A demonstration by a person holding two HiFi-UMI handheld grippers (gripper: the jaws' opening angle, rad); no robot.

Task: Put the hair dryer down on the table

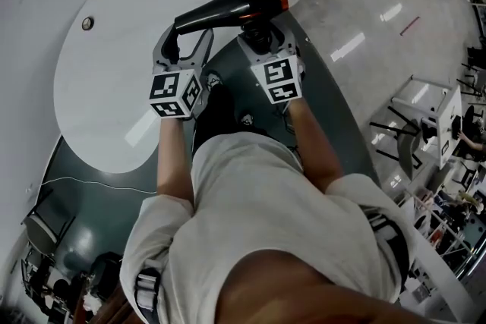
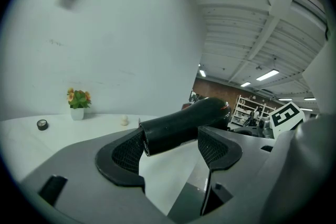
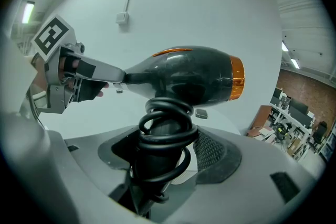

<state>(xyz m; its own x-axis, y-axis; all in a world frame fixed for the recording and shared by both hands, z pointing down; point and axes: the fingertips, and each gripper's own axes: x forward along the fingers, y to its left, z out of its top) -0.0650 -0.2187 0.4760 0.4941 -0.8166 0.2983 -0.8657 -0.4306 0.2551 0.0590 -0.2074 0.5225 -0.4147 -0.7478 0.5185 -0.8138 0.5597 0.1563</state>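
A: We log the hair dryer [image 1: 231,7] shell as glossy black plastic, its orange band alike; the cord [image 3: 165,131] smooth, rubbery.
B: We note the table [image 1: 114,72] white, smooth, slight sheen; left gripper [image 2: 170,147] pads [image 2: 127,152] matt, mesh-textured.

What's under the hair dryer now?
White table edge and dark floor show below the hair dryer, between the left tongs. The dryer's body and the right tongs on its handle cover the spot directly beneath.
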